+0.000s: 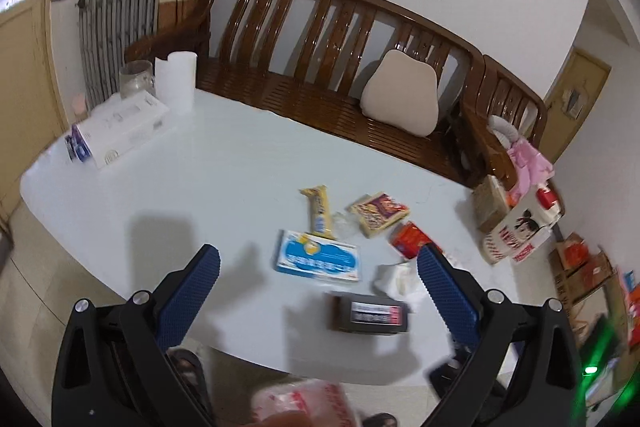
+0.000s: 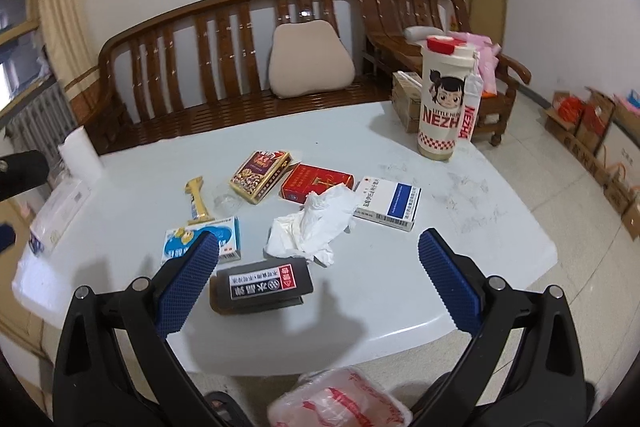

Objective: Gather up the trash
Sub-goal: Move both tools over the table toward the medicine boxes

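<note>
White table (image 2: 460, 147), near edge — crumpled tissue (image 2: 316, 223) lies dead ahead of right gripper (image 2: 318, 247), nearer than left gripper (image 1: 318, 257) — both gape, empty.

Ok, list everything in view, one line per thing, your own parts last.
table: 1, white, centre
crumpled tissue: 1, white, mid-table
dark box: 1, grey-black, near edge
blue-and-white box: 1, left of the tissue
yellow wrapper: 1, behind that box
purple-gold packet: 1, behind the tissue
red pack: 1, beside the packet
white box with blue panel: 1, right of the tissue
NEZHA cup: 1, white, red lid, far right corner
paper roll: 1, white, far left
wooden bench: 1, brown, behind the table
cushion: 1, beige, on the bench
plastic bag: 1, white and red, below the table edge
left gripper: 1, black, blue pads, open
right gripper: 1, black, blue pads, open
</note>
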